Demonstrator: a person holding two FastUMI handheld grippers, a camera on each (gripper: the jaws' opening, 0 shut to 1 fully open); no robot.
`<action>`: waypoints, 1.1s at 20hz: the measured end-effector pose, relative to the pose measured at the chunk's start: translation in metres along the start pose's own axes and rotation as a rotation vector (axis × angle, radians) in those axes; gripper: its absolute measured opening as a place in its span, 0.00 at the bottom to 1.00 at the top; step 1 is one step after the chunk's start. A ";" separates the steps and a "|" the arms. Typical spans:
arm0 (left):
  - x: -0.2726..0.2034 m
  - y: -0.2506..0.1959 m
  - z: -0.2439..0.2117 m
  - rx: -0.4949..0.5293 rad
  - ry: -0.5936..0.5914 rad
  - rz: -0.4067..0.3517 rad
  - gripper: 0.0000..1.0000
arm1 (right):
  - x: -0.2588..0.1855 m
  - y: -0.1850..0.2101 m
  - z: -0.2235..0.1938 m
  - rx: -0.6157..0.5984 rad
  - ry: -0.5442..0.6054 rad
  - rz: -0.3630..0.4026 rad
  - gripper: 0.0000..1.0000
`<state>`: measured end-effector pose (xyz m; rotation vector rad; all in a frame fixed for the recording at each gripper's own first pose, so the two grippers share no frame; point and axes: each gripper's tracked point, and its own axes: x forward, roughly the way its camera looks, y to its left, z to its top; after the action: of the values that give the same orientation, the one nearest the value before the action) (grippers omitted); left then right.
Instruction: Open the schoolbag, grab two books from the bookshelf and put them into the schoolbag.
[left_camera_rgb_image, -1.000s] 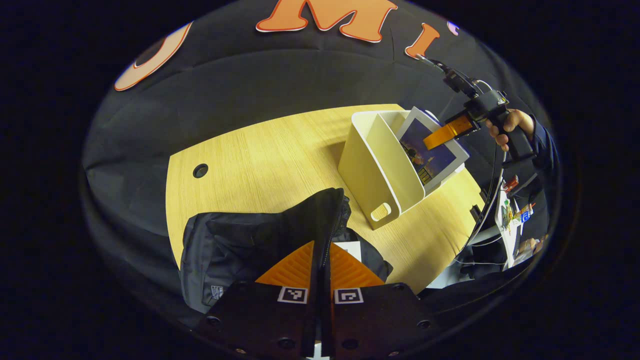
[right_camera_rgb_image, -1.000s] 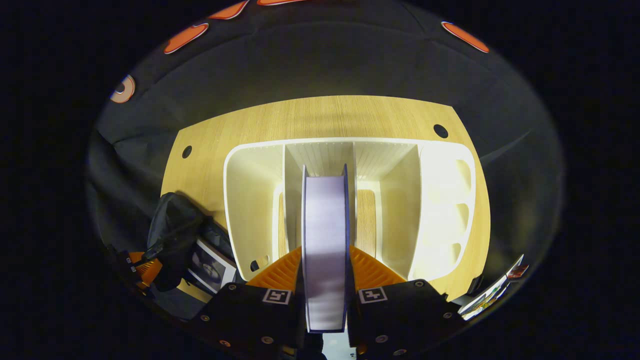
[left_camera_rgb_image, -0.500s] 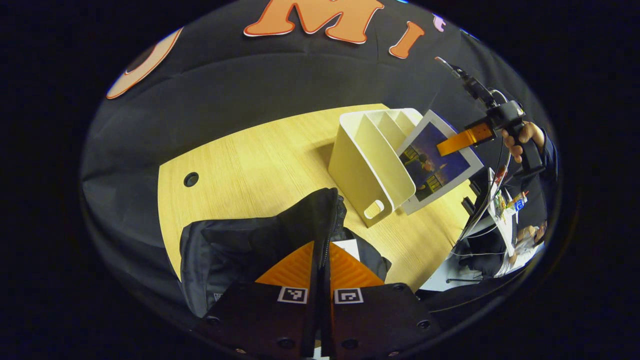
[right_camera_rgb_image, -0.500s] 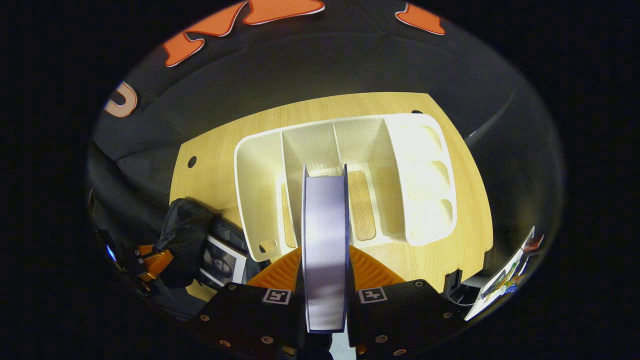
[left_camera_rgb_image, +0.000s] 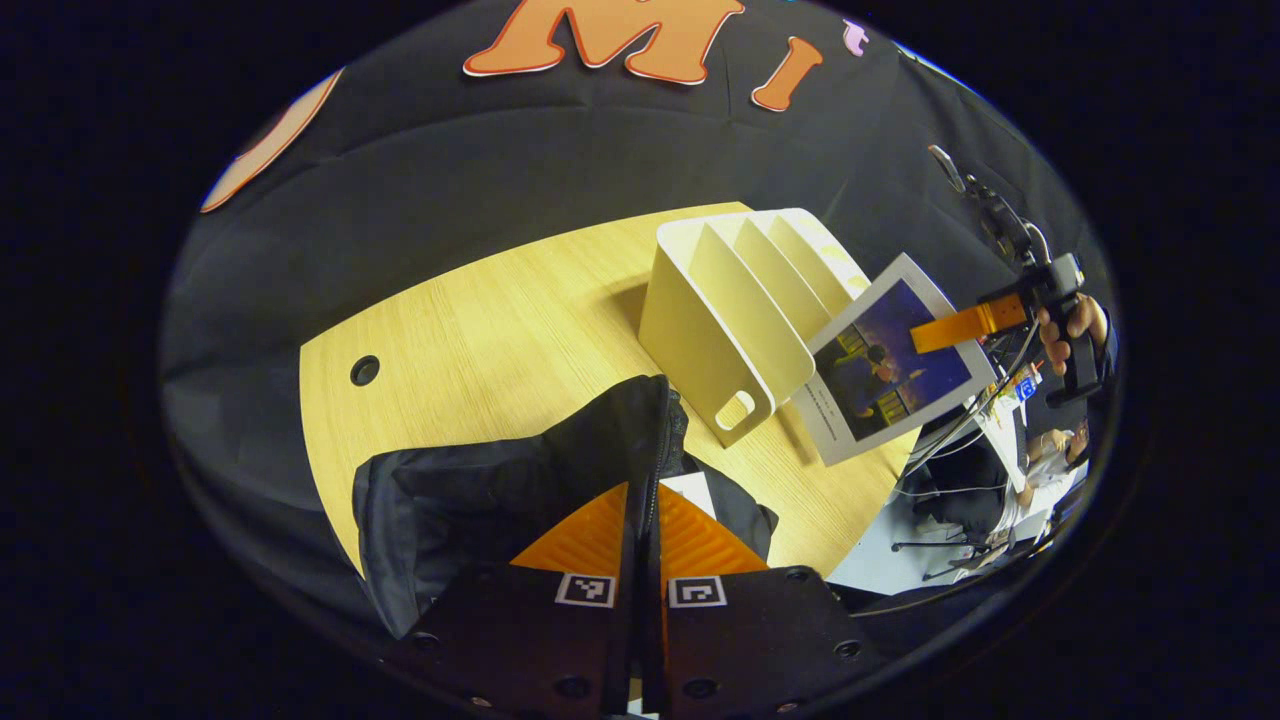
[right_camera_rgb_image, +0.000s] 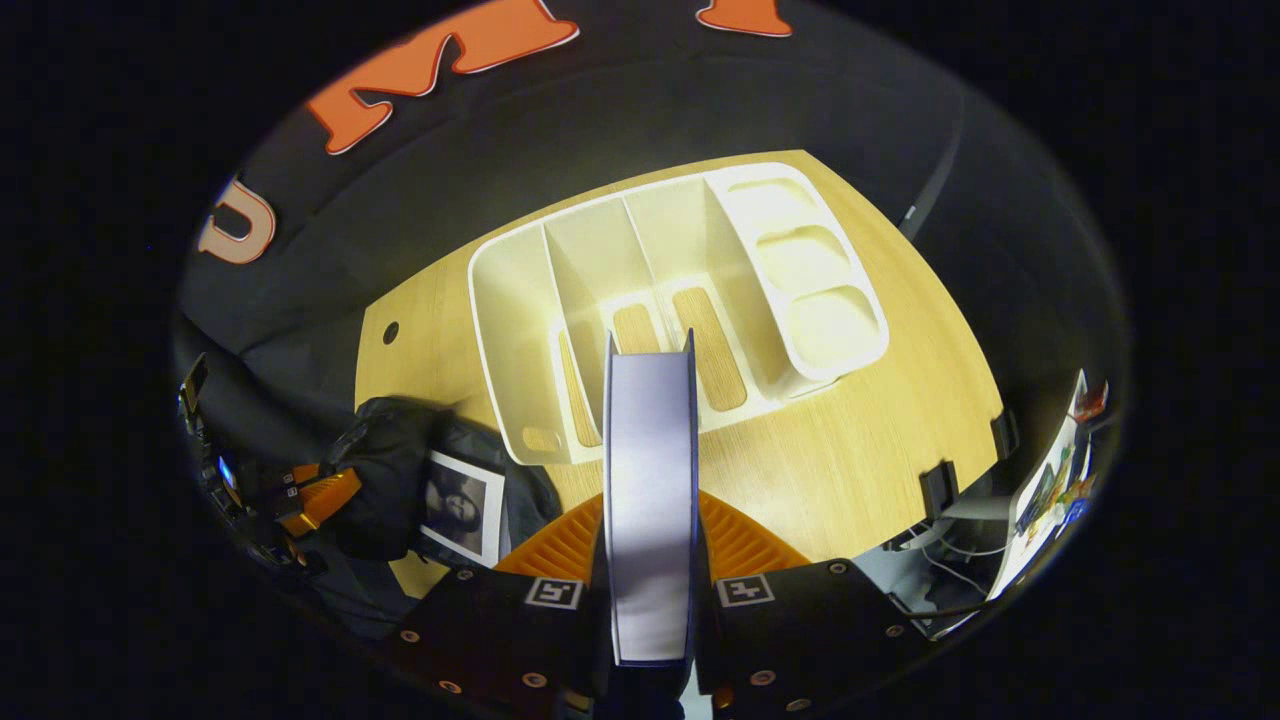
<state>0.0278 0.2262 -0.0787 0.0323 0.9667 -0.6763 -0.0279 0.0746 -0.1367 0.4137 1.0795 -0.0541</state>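
Wooden table (left_camera_rgb_image: 500, 320) carries the empty white bookshelf (right_camera_rgb_image: 640, 300) and the black schoolbag (left_camera_rgb_image: 480, 490), lying open with one book (right_camera_rgb_image: 462, 505) apparently inside. Left gripper (left_camera_rgb_image: 642, 530) pinches the schoolbag's opening edge. Right gripper (right_camera_rgb_image: 650, 540) clamps the second book (right_camera_rgb_image: 650, 480), lifted clear beside the bookshelf.

Both views down onto bookshelf (left_camera_rgb_image: 720, 330)

The schoolbag (right_camera_rgb_image: 385, 480) hides most of a book (right_camera_rgb_image: 462, 506) inside it; desk clutter (left_camera_rgb_image: 1010, 470) beyond the table's edge is too small to identify.
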 end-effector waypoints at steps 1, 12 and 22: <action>0.001 -0.001 0.000 0.004 0.000 -0.005 0.07 | -0.002 -0.003 -0.007 0.017 -0.005 -0.001 0.34; -0.001 -0.007 -0.005 0.054 0.015 -0.025 0.06 | -0.016 0.018 -0.070 0.191 -0.036 0.184 0.34; -0.006 -0.006 -0.004 0.072 0.006 -0.011 0.06 | -0.014 0.063 -0.098 0.306 -0.083 0.497 0.33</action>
<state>0.0190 0.2261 -0.0749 0.0919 0.9486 -0.7213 -0.1022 0.1648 -0.1448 0.9384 0.8631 0.2049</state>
